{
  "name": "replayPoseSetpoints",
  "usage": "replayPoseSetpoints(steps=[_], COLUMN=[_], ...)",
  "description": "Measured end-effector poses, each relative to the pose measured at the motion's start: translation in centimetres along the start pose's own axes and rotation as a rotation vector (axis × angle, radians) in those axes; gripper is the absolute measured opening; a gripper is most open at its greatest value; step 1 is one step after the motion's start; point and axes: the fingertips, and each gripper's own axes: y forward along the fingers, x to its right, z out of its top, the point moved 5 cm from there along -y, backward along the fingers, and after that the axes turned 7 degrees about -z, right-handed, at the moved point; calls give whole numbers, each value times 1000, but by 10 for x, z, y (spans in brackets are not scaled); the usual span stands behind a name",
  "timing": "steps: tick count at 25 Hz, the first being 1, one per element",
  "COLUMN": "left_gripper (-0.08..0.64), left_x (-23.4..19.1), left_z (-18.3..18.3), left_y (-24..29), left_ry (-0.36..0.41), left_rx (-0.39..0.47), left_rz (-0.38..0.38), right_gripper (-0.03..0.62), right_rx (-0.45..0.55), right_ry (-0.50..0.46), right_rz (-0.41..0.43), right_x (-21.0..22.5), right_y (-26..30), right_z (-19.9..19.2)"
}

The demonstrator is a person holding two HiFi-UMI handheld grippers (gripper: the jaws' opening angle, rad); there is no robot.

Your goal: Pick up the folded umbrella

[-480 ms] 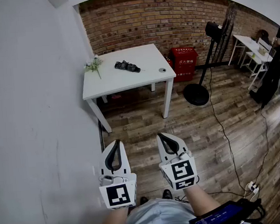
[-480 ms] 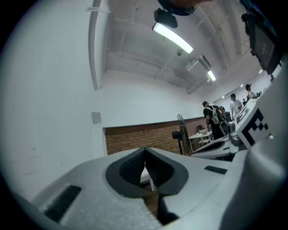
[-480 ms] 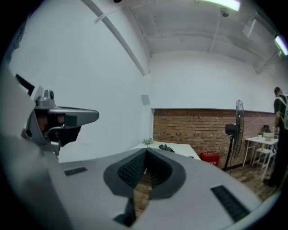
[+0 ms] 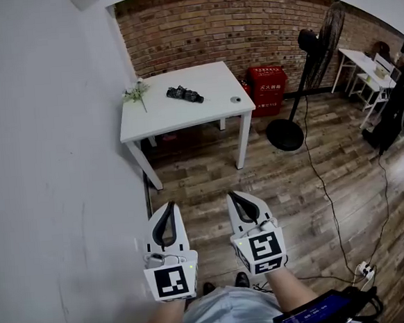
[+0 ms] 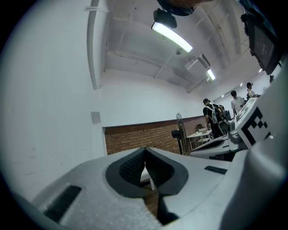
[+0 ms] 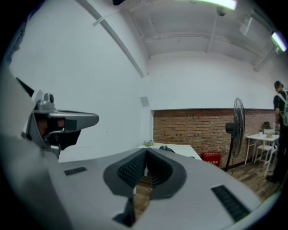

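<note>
A brick wall (image 4: 247,21) and a plank floor (image 4: 315,183) are seen from above, with a white wall (image 4: 49,169) running down the left side. A white table (image 4: 178,117) is set in the corner where the two walls meet. A black pedestal fan (image 4: 309,44) is stood to its right, and a red crate (image 4: 266,86) is placed on the floor between the table and the fan.

Both grippers are held low in the foreground, side by side and well apart from the table. The left gripper (image 4: 168,206) is shown with its jaws pressed together and nothing caught between them. The right gripper (image 4: 233,196) is likewise closed tight and empty.

The folded umbrella (image 4: 184,94), black, is left lying on the tabletop near the middle of its far half, untouched. A green sprig (image 4: 135,93) is laid at the table's far left corner. A small round item (image 4: 235,100), possibly a roll of tape, is seen near the right edge.
</note>
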Motion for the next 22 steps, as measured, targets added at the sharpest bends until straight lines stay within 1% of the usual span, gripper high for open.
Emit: replayPoseSetpoints(steps=[1, 2, 3, 4, 7, 15, 22], left_gripper=[6, 8, 7, 7, 8, 7, 7], left_x=[1, 2, 3, 4, 11, 40, 58], left_z=[0, 0, -1, -1, -3, -4, -1], left_y=[0, 0, 0, 0, 4, 16, 25], left_ry=[0, -1, -2, -4, -3, -4, 1], left_rx=[-4, -8, -12, -16, -27, -42, -34], left_rz=[1, 3, 6, 8, 13, 30, 71], right_gripper=[64, 269, 343, 376, 405, 407, 407], right_rx=[2, 5, 8, 11, 6, 9, 36], right_ry=[17, 32, 38, 33, 14, 9, -2], right_rz=[24, 53, 74, 84, 85, 68, 83], right_x=[0, 0, 1, 2, 9, 43, 66], right_y=[0, 1, 2, 2, 0, -6, -5], right_z=[0, 1, 1, 0, -4, -11, -8])
